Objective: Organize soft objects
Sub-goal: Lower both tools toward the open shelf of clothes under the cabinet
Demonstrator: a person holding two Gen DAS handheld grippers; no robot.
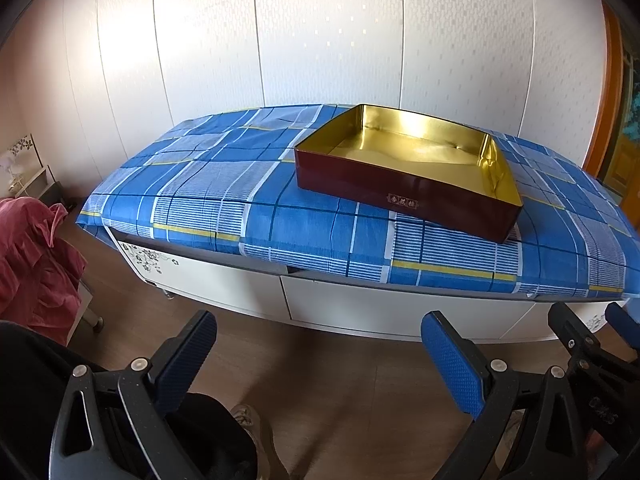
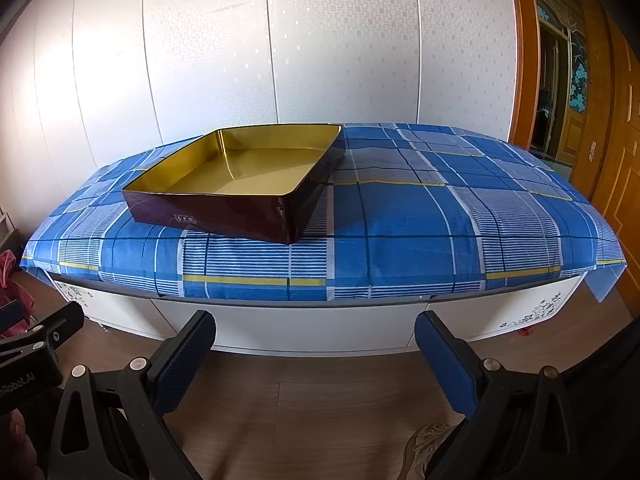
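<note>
Nearest, the left gripper (image 1: 318,340) and the right gripper (image 2: 316,338) hung above the wooden floor (image 2: 340,396), both spread wide with nothing between their blue-padded fingers (image 2: 446,364). Beyond, on the blue plaid cloth (image 2: 400,220) covering the white cabinet (image 2: 312,328), sat the dark red, gold-lined metal tin (image 2: 224,210), open-topped. Red fabric (image 1: 36,256) lay bunched at far left.

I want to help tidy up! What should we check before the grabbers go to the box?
1. Left gripper open, nothing in it: ok.
2. Right gripper open, nothing in it: ok.
3. Box sits flat on the blue checked cloth: ok.
4. Inside of the box bare, room for things: ok.
5. Soft things to put away on the cloth: not ok, none there.
6. Pink fabric beside the cabinet, reachable: cannot tell.
</note>
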